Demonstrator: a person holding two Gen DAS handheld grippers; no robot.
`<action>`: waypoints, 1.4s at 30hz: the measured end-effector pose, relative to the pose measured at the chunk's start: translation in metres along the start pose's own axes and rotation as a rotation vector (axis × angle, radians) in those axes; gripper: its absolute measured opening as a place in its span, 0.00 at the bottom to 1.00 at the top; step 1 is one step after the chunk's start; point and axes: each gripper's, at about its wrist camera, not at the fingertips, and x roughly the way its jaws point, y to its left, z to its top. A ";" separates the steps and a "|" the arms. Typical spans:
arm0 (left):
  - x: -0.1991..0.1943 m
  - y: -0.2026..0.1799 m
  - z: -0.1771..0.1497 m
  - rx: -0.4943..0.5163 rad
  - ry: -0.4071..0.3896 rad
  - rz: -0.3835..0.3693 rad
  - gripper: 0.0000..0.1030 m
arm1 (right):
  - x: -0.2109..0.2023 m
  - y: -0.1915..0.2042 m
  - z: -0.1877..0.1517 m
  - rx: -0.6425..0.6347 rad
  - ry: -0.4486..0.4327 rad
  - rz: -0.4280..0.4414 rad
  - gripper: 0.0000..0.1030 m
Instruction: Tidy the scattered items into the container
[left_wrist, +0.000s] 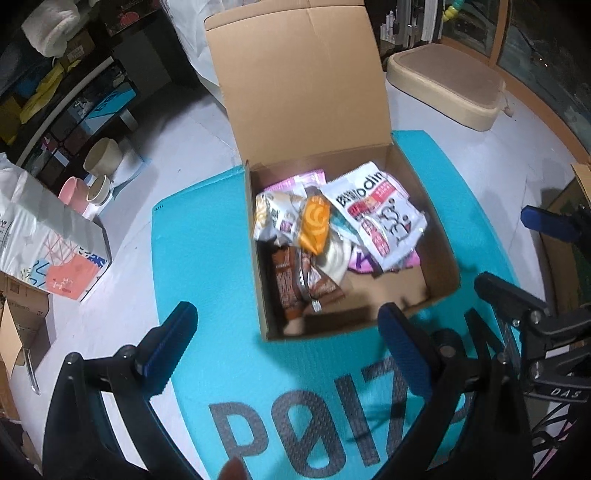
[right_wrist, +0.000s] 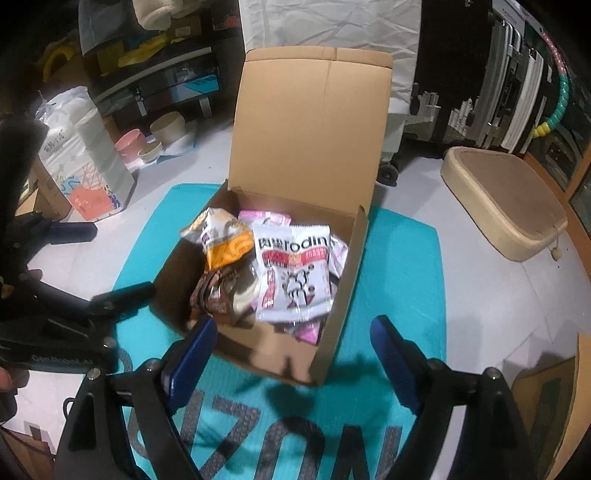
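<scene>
An open cardboard box (left_wrist: 443, 236) (right_wrist: 343, 295) with its lid standing up sits on a teal mat (left_wrist: 207, 258) (right_wrist: 402, 266). Inside lie several snack packets: a white packet with red print (left_wrist: 384, 218) (right_wrist: 295, 273), an orange one (left_wrist: 314, 225) (right_wrist: 229, 247), a brown one (left_wrist: 295, 291) (right_wrist: 214, 295) and pink ones. My left gripper (left_wrist: 284, 332) is open and empty, just in front of the box's near wall. My right gripper (right_wrist: 291, 347) is open and empty at the box's near edge; it also shows in the left wrist view (left_wrist: 517, 258) at the right.
A beige cushioned stool (left_wrist: 447, 85) (right_wrist: 506, 199) stands behind right of the mat. A white printed bag (left_wrist: 48, 243) (right_wrist: 85, 162) and pink and beige bowls (left_wrist: 99, 177) (right_wrist: 155, 136) are on the floor at left. Shelves and a suitcase (right_wrist: 480, 74) line the back.
</scene>
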 end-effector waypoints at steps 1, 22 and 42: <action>-0.002 -0.001 -0.004 0.003 0.000 -0.005 0.95 | -0.002 0.001 -0.003 0.001 0.003 0.000 0.84; -0.062 -0.021 -0.080 0.044 -0.057 -0.029 0.95 | -0.069 0.033 -0.088 0.025 0.069 -0.044 0.84; -0.114 -0.020 -0.108 0.020 -0.080 -0.022 0.95 | -0.122 0.059 -0.110 -0.041 0.095 -0.034 0.84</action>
